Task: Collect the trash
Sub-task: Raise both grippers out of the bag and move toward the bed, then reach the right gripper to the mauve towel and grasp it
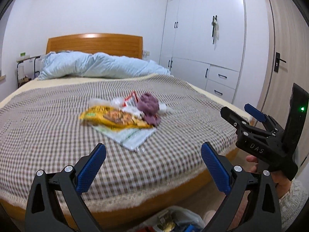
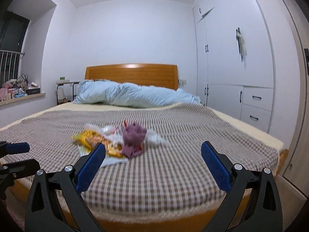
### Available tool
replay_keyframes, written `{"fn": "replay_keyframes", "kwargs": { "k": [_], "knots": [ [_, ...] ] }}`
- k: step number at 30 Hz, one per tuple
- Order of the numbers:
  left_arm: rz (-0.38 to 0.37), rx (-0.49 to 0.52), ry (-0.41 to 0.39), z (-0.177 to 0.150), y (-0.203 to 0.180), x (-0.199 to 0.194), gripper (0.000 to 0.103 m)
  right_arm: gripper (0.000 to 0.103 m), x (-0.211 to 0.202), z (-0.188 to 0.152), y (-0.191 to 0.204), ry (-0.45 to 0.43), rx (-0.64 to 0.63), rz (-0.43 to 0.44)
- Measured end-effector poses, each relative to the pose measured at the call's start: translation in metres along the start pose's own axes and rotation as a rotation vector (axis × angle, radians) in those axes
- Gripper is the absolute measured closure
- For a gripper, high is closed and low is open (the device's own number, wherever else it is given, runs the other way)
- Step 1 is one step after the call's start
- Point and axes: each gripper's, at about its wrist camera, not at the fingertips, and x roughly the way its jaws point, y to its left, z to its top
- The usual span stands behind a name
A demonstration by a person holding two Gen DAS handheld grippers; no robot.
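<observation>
A heap of trash lies mid-bed: a yellow snack bag [image 1: 114,118] [image 2: 92,140], a pale flat packet [image 1: 127,137] under it, a red-and-white wrapper [image 1: 131,100], white crumpled bits [image 2: 154,137] and a purple wad [image 1: 148,107] [image 2: 134,137]. My left gripper [image 1: 153,168] hovers open over the near edge of the bed, short of the heap. My right gripper [image 2: 153,166] is open too, also in front of the heap; in the left wrist view the right gripper [image 1: 241,112] shows at right, held by a hand [image 1: 278,177]. Nothing sits between either pair of fingers.
The bed [image 1: 58,127] has a checked cover, a blue duvet [image 1: 100,64] at the wooden headboard [image 1: 94,44]. White wardrobes [image 2: 237,61] stand on the right, a door [image 1: 285,48] beyond. A bag holding wrappers [image 1: 173,220] sits on the floor below. A cluttered windowsill [image 2: 17,90] lies to the left.
</observation>
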Motion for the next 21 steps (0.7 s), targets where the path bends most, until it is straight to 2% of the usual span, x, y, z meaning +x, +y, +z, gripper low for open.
{"fn": "replay_keyframes", "kwargs": {
  "k": [8,14,17,21],
  "knots": [
    [0.026,0.002,-0.060,0.025,0.009,0.016,0.007,0.008,0.019,0.033,0.002,-0.078,0.005,0.021],
    [0.052,-0.017,-0.087,0.045,0.026,0.033,0.007,0.008,0.040,0.048,0.002,-0.092,0.019,0.046],
    [0.062,-0.024,-0.102,0.055,0.032,0.038,0.008,0.008,0.050,0.051,0.004,-0.099,0.006,0.023],
    [0.073,-0.037,-0.124,0.071,0.040,0.049,0.007,0.008,0.067,0.050,-0.002,-0.085,0.055,0.019]
  ]
}}
